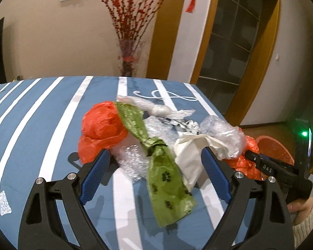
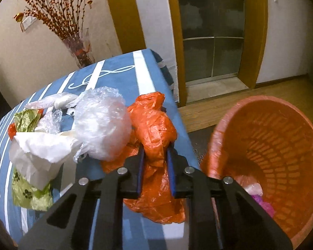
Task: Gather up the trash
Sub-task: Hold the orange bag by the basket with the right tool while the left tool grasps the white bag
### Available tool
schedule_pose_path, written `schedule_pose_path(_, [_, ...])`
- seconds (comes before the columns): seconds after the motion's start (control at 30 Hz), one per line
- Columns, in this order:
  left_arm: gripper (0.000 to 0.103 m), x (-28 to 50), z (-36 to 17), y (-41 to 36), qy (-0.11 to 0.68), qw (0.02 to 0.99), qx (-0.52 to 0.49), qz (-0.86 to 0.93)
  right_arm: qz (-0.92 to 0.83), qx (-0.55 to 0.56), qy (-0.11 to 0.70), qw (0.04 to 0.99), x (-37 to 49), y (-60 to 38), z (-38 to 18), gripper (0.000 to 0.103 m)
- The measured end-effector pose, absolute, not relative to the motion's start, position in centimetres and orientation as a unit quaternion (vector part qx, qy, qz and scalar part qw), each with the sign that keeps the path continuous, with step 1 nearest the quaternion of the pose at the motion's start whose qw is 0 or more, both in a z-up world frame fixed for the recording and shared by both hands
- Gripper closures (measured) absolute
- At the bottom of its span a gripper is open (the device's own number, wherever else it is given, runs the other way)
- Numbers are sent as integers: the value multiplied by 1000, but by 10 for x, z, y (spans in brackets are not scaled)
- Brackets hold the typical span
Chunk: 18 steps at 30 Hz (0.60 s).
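Observation:
A heap of plastic trash lies on the blue striped table (image 1: 41, 108). My left gripper (image 1: 155, 156) is open over the heap, with a green paw-print bag (image 1: 167, 179), bubble wrap (image 1: 131, 156) and white paper (image 1: 189, 156) between its fingers; an orange bag (image 1: 102, 127) lies at its left. My right gripper (image 2: 155, 148) is shut on another orange bag (image 2: 154, 129) at the table's right edge. That gripper also shows in the left wrist view (image 1: 260, 162). An orange basket (image 2: 269, 156) stands on the floor to the right, with pink trash inside.
A clear plastic bag (image 2: 102, 123), white paper (image 2: 41, 152) and a green bag (image 2: 29, 193) lie left of the right gripper. A vase of red branches (image 1: 129, 58) stands behind the table. A glass door (image 2: 212, 37) is beyond the basket.

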<state>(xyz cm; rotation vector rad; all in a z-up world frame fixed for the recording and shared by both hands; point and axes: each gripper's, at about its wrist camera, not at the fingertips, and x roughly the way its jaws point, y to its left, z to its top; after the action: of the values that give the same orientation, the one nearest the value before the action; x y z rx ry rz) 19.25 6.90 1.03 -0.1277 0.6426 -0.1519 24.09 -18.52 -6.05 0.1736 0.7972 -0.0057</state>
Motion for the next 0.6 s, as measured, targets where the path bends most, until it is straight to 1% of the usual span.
schedule_pose_path(0.27, [15,203,14,42,323,940,-40,-102,-30,82,365,927,221,-203,-49,84])
schedule_pose_path(0.6, [15,217,9,10,339,931,2,-136,-45,84,359,929,206,-220,-46,84])
